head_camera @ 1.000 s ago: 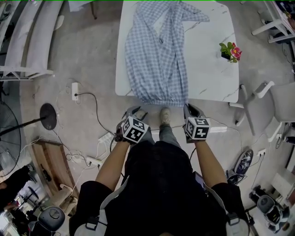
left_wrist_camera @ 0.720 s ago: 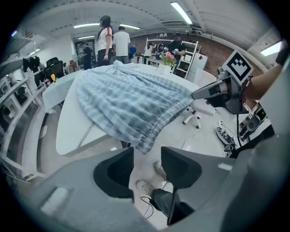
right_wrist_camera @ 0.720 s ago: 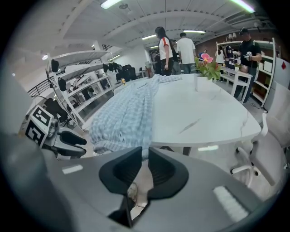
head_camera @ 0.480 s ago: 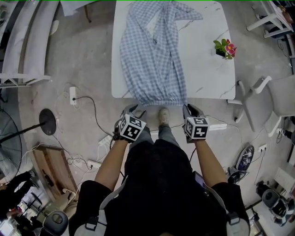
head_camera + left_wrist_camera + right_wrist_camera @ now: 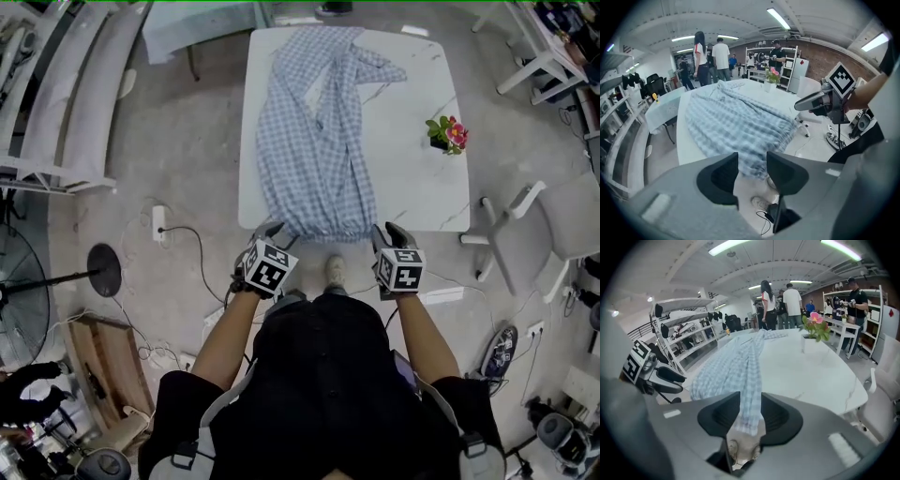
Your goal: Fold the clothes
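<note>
Head view: the checked garment [image 5: 314, 141] lies lengthwise on the white desk [image 5: 417, 187], and its gathered hem [image 5: 323, 225] hangs just over the near edge. To start the fold well, I judge both hem corners should be pinched at equal depth so the cloth lifts level. The left gripper [image 5: 266, 234] sits just beside the left corner, its jaws partly apart and holding nothing. The right gripper [image 5: 387, 236], by the right corner, has just been opening its jaws. The hem shows in the gap, but neither pad presses it.

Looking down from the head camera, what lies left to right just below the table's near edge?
Round black stand base, white power strip, left gripper, shoe, right gripper (jaws just opening, gripping nothing), white chair.
</note>
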The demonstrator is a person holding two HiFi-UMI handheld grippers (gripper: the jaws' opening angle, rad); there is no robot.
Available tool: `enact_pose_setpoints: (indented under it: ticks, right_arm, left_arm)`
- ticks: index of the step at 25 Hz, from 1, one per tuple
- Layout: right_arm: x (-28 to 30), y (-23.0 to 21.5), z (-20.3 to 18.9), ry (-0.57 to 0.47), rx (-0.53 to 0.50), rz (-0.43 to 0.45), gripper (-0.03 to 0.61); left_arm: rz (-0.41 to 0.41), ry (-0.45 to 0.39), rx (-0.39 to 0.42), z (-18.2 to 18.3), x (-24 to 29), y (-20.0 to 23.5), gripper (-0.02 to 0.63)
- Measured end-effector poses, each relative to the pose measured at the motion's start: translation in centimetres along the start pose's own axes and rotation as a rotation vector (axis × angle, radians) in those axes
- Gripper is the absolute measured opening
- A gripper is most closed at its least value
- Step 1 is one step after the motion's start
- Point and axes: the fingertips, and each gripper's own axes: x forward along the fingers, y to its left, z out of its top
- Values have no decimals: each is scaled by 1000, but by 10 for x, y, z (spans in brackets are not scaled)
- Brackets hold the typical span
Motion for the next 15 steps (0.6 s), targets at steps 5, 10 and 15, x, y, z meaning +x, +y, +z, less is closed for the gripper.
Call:
enact_pose_setpoints:
  ticks: [5,10,15]
  right_arm:
    - [11,0,59,-66,-45,34,138]
    - [32,-10,88,-57,-85,64,130]
    - [54,-20,91,11,-127,127,129]
  left_arm:
    - [76,-73,-51,42,-19,34,198]
    - [118,-90,-82,62,-20,53,198]
    - [122,-75,-120,72,-2,49,198]
